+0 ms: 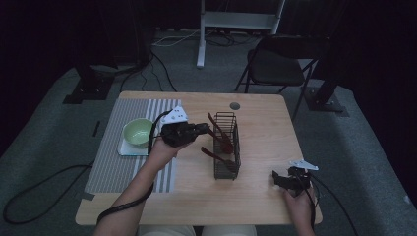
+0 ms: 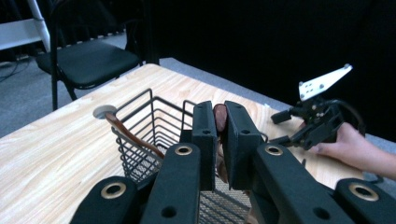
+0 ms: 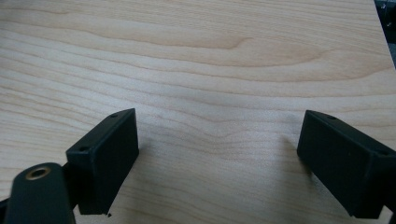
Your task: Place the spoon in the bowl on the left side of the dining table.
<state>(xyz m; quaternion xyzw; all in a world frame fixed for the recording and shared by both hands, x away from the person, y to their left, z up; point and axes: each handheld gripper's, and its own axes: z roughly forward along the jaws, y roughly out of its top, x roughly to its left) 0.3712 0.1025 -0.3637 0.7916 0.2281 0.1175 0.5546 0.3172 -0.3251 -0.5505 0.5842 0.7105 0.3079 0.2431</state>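
My left gripper (image 2: 219, 108) is shut on the tip of a brown wooden utensil (image 2: 219, 120), held over a black wire basket (image 2: 149, 100). In the high view the left gripper (image 1: 206, 130) hangs at the basket's (image 1: 236, 147) left side, with the held utensil (image 1: 221, 135) slanting down into it. A second brown utensil (image 1: 212, 154) leans out over the basket's left wall; it shows in the left gripper view too (image 2: 133, 135). My right gripper (image 1: 281, 178) rests open near the table's front right corner. Its jaws (image 3: 217, 154) stand wide apart over bare wood with nothing between them.
A green bowl (image 1: 138, 132) sits on a pale square mat on a striped placemat (image 1: 113, 162) at the table's left. A round grey cap (image 1: 235, 105) lies in the tabletop behind the basket. A folding chair (image 1: 275, 66) stands beyond the far edge.
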